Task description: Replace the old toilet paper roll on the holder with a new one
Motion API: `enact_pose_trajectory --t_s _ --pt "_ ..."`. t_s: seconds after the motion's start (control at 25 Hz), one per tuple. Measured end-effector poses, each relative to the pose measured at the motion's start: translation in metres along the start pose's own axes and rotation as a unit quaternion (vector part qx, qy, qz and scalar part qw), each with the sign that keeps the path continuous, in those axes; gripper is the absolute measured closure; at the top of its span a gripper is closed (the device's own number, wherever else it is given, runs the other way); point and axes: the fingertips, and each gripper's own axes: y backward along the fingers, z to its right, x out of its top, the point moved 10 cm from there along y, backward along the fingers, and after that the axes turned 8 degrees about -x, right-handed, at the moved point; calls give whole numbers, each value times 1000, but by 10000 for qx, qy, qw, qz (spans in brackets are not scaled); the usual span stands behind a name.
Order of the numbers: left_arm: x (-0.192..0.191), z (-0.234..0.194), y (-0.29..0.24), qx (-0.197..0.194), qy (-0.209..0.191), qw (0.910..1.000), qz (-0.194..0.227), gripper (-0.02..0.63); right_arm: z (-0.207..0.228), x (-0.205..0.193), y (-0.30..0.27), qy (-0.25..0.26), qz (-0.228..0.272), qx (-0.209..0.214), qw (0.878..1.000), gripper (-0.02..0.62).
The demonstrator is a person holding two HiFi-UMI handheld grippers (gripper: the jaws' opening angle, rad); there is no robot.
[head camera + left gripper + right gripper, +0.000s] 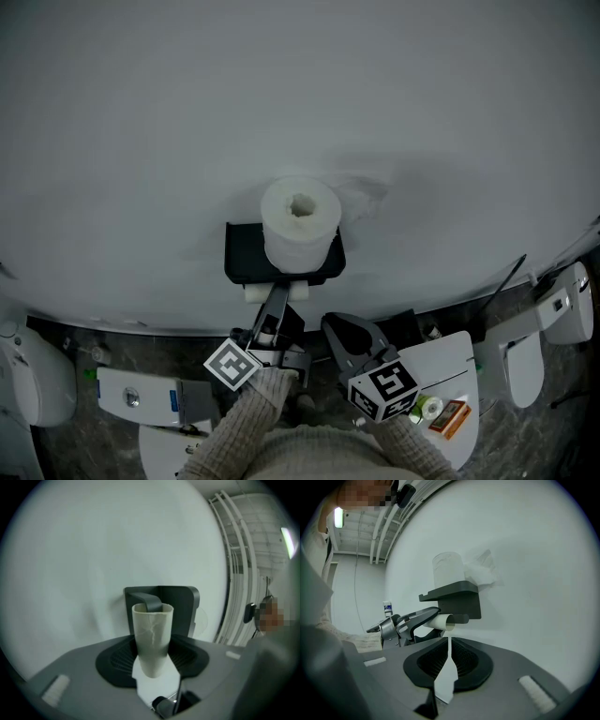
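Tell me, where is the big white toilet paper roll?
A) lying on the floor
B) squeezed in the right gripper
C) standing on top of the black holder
C: the toilet paper roll stands upright on the flat top of the black holder, above the empty cardboard tube.

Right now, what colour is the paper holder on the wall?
The holder is dark grey, almost black. It shows best in the head view, against the pale wall.

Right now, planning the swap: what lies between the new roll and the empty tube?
The holder's dark shelf: roll on top, tube beneath, shown in the right gripper view.
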Motion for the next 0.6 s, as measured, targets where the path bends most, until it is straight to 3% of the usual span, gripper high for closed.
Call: enact_pose_trajectory --t_s 0.04,0.6 --pt "0 -1 0 2 26 10000 12 425 0 0 0 3 3 0 10000 574" --pt "-1 -3 -3 79 79 9999 -122 430 1 0 4 -34 81 -103 9999 575"
